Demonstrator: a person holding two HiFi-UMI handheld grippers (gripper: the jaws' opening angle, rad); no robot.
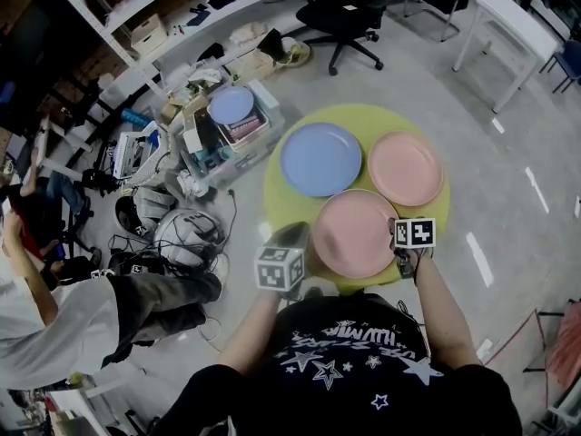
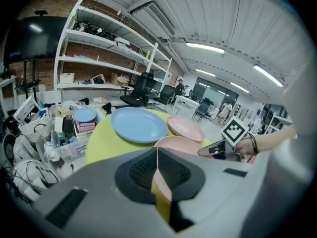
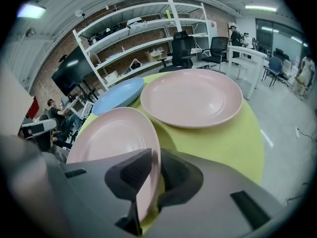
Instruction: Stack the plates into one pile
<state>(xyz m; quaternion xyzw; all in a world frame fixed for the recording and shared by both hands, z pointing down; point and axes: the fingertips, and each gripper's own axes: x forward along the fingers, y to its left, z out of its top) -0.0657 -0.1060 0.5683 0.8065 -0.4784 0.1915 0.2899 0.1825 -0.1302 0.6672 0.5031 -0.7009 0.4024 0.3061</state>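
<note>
Table (image 1: 359, 114) round, yellow-green; pink plate (image 1: 354, 232) nearest; grey floor (image 1: 436, 80); cluttered shelving (image 2: 94, 61).

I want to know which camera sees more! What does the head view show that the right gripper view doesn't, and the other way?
Only the head view: the person's starry shirt and the checkered cube on the right gripper. Only the right gripper view: the rim of the near pink plate pinched between its jaws. Both: that plate, the far pink plate, the blue plate and the green table.
</note>
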